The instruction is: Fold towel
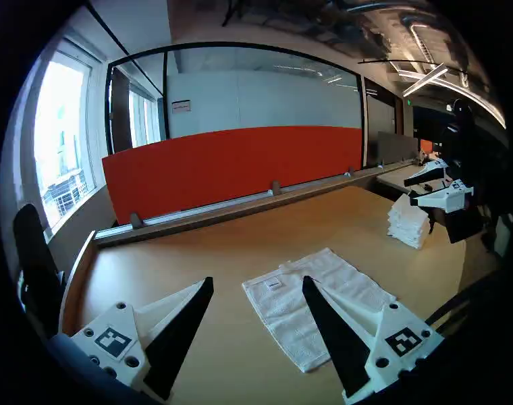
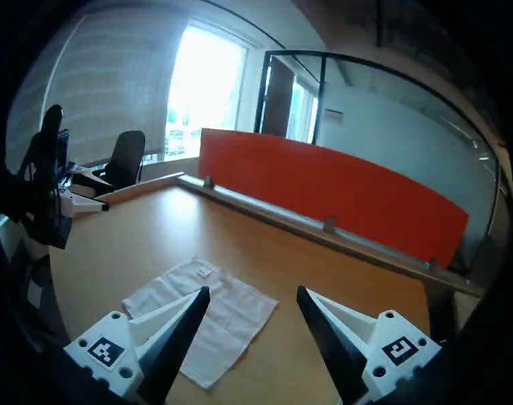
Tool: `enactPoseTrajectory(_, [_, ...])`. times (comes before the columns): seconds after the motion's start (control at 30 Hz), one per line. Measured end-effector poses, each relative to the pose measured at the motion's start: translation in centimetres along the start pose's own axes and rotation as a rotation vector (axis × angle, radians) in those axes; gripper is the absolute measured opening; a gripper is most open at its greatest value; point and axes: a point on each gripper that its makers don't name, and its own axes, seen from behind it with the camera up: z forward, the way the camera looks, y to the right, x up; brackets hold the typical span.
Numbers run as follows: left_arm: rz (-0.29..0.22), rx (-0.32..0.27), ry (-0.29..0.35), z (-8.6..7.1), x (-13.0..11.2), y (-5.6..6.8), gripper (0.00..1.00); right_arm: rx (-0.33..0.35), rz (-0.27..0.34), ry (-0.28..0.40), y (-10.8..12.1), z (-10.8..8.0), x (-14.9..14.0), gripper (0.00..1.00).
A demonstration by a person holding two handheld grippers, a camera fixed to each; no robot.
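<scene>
The white towel (image 1: pixel 283 310) lies spread flat on the near part of the wooden desk (image 1: pixel 209 250) (a small label patch faces up). The left claw (image 1: pixel 256 282) hangs over it, fingers wide apart and holding nothing. The right claw (image 2: pixel 252 291) is likewise spread and empty. The left gripper view takes in a stack of folded towels (image 1: pixel 408 224) far right on the desk. The right gripper view takes in an office chair (image 2: pixel 126 158) by the window (image 2: pixel 202 88). An orange divider (image 1: pixel 236 165) lines the far edge.
</scene>
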Motion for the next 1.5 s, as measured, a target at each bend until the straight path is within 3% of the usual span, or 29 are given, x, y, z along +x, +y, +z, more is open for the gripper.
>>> enactPoseTrajectory(0.4, [0.023, -0.055, -0.068, 0.9, -2.8, 1.2, 0.98, 0.061, 0.0, -0.062, -1.3, 1.0, -2.4, 1.0])
enactPoseTrajectory(0.87, [0.052, -0.115, -0.152, 2.7, -8.0, 3.6, 0.98, 0.095, 0.007, -0.127, -3.0, 2.6, -7.5, 1.0])
enactPoseTrajectory(1.5, [0.081, -0.177, -0.244, 4.7, -14.0, 5.7, 0.98, 0.143, -0.018, -0.22, -5.1, 4.5, -13.4, 1.0])
